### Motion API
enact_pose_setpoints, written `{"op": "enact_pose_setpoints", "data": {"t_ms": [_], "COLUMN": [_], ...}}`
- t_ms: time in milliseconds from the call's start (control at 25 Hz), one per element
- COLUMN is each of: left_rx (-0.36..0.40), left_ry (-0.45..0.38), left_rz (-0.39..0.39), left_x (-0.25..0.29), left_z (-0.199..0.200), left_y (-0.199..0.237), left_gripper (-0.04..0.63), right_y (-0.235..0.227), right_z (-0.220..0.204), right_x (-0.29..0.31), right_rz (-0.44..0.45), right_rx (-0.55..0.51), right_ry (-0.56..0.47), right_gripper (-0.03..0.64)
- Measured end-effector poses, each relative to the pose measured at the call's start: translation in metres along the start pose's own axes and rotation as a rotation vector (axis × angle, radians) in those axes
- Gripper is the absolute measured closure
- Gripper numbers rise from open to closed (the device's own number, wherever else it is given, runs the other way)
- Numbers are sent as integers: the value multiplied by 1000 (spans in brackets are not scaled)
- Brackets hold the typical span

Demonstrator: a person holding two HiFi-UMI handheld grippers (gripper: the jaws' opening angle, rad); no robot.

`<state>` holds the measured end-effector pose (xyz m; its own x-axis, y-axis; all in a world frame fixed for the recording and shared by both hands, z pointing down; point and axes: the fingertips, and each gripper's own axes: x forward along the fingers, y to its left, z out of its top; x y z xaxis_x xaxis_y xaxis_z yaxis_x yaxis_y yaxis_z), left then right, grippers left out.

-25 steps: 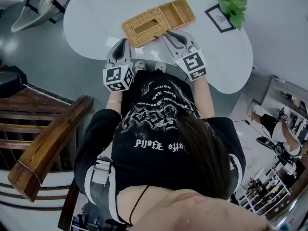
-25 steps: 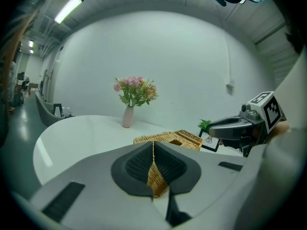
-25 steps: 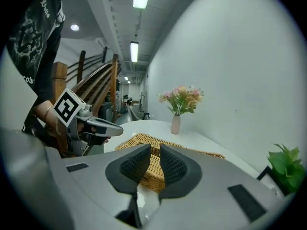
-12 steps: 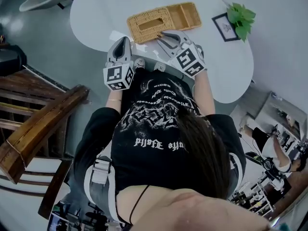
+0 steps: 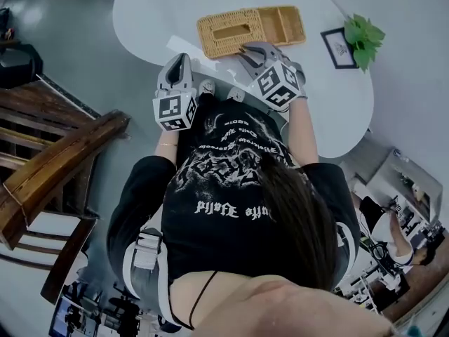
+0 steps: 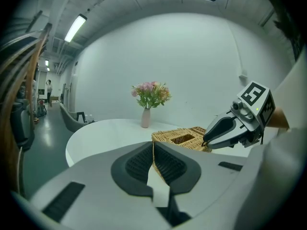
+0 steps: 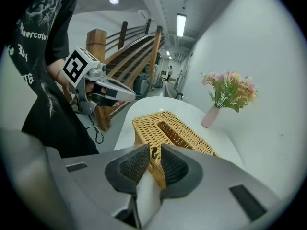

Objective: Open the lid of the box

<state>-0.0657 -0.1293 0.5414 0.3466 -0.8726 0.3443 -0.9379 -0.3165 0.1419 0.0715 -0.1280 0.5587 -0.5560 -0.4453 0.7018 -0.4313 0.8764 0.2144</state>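
Right gripper (image 5: 245,48) lowered, jaws closing around box (image 5: 251,29) latch (image 7: 154,152) (ungripped).

Quick headcount: one woven box (image 5: 214,44) on one white table (image 5: 161,12). There are two grippers, the left gripper (image 5: 184,59) and the right gripper (image 5: 245,48), each with one marker cube, so two cubes total. Off to the side there's one leafy green plant (image 5: 365,35) and one small framed card (image 5: 339,48). The gripper views add one pink vase (image 6: 145,118) with one bunch of flowers (image 6: 151,94), and the box lid has just one slot (image 5: 232,31), far as I can count.
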Motion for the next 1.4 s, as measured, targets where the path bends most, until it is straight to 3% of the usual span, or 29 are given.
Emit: {"op": "enact_pose_setpoints", "data": {"t_ms": [280,720,1400], "left_rx": [-8,-34,-48], "left_ry": [17,17,27], "left_rz": [22,13,-26], "left_x": [-1,8,17], "left_z": [-7,-7,-6], "left_y": [6,10,6], "left_gripper": [568,569,568], "right_y": [-2,-1,-21], "right_z": [-2,2,27], "right_x": [5,1,-15], "right_rz": [-10,35,-13], "right_rx": [-65,-64,-128], "right_ry": [15,40,35], "right_gripper": [577,581,581]}}
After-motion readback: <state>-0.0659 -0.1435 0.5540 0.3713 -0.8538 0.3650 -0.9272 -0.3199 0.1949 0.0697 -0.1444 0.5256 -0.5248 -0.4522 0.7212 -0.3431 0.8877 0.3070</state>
